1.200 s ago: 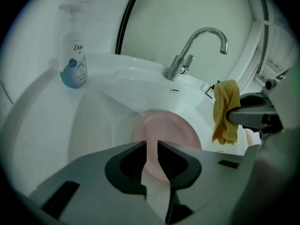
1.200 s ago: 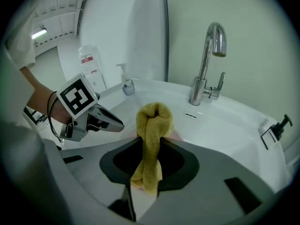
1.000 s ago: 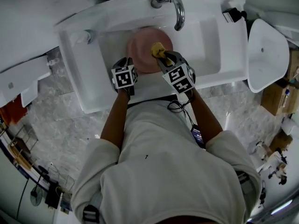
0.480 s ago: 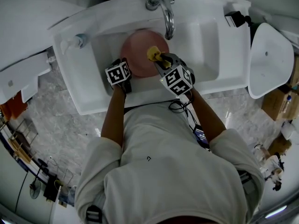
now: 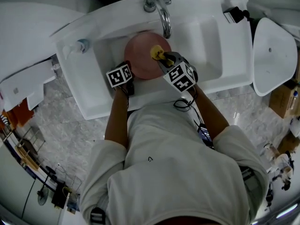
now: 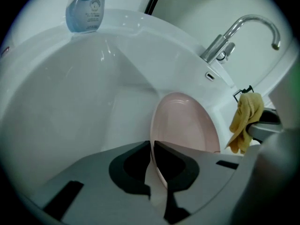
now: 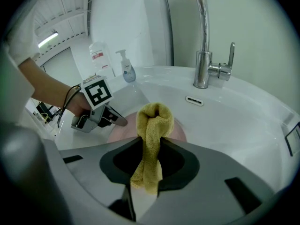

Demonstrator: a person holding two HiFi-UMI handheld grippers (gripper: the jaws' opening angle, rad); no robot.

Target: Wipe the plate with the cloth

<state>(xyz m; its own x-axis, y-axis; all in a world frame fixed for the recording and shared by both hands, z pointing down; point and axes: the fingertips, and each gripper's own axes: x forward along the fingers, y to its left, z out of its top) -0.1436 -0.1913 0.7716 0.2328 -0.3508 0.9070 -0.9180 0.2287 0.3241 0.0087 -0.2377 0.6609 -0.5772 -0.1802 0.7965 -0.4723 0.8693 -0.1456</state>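
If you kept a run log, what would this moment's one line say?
left gripper: shut on plate rim | right gripper: shut on cloth | cloth: at plate, contact unclear | place: sink

A white sink (image 5: 206, 36) with a chrome faucet (image 5: 165, 20) stands over a grey marbled floor (image 5: 56, 121) (cardboard boxes (image 5: 281, 100) at its right edge); a strip light (image 7: 47, 39) glows.

One plate (image 5: 143, 55), one cloth (image 7: 152, 121), one sink (image 5: 206, 36), one tap (image 5: 162, 13), two bottles: pump bottle (image 7: 126, 71) and red-labelled bottle (image 7: 99, 55); two tools: left tool (image 6: 152, 146), right tool (image 7: 150, 143)
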